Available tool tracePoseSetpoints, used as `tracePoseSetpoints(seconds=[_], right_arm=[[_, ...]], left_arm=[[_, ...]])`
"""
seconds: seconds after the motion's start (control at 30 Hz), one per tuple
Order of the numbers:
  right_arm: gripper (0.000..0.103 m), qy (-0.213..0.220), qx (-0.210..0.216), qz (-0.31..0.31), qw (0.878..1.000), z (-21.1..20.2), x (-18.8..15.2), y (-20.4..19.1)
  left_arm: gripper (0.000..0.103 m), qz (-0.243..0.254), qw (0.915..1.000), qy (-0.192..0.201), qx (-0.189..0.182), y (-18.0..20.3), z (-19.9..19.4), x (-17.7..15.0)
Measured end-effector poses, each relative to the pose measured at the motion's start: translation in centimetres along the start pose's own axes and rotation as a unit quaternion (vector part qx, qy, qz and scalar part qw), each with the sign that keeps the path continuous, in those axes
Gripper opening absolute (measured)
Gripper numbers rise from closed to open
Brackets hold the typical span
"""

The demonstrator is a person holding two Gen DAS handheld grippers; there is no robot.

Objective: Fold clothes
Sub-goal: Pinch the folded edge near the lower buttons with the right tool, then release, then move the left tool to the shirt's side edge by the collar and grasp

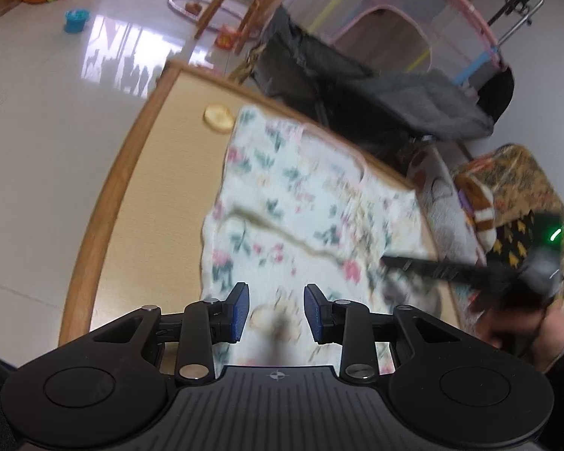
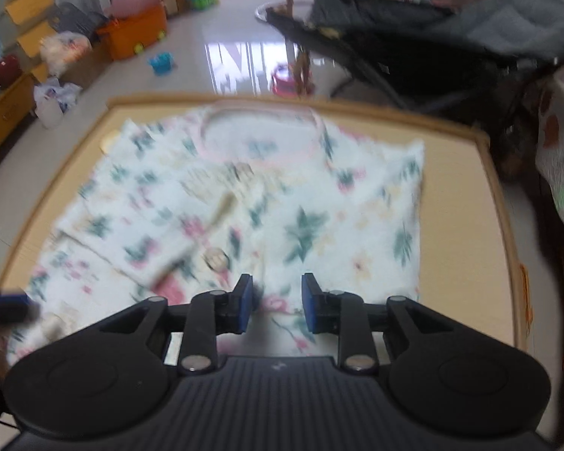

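- On the light wooden-rimmed table [image 2: 466,203], a white floral-print cotton garment [image 2: 267,206] lies flat, partly folded.
- Left gripper [image 1: 276,312]: jaws apart, empty, above the garment.
- Right gripper [image 2: 276,304]: jaws apart, empty, over its hem.

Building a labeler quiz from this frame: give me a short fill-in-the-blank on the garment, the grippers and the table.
1. The floral garment lies spread on a table with a ____ rim.
2. The garment's neckline is trimmed in ____.
3. The left gripper and the right gripper both stand ____, with nothing between the pads.
4. On the floor beyond the table sits an ____ bin on wheels.

Missing words: wooden; pink; open; orange
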State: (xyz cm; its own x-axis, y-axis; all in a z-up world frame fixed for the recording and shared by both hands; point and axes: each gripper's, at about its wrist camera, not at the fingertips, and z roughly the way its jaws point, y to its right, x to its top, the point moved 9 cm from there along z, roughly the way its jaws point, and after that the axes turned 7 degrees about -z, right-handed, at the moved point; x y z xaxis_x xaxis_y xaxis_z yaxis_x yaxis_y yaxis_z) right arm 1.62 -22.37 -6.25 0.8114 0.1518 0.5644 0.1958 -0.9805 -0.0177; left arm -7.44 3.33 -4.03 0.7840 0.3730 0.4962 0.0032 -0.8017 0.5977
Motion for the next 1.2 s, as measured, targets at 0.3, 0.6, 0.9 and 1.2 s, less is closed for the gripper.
tracePoseSetpoints(seconds=[0.3,0.6,0.9,1.2], right_arm=[[0.036,0.030,-0.027,0.032,0.999,-4.1,-0.6,1.1],[0.038,0.039,-0.030,0.093,0.994,-6.1,-7.4,3.0],[0.042,0.031,-0.036,0.128,0.991,-5.3,-8.7,4.1],[0.050,0.045,-0.035,0.136,0.989,-5.2,-8.7,4.2]], left_arm=[[0.050,0.038,0.9967,0.043,0.057,1.1,-0.3,5.4],[0.054,0.020,0.9951,0.033,0.090,1.4,2.9,9.0],[0.051,0.028,0.9924,0.020,0.118,1.1,6.7,10.6],[0.050,0.046,0.9889,0.016,0.140,0.7,8.8,11.8]])
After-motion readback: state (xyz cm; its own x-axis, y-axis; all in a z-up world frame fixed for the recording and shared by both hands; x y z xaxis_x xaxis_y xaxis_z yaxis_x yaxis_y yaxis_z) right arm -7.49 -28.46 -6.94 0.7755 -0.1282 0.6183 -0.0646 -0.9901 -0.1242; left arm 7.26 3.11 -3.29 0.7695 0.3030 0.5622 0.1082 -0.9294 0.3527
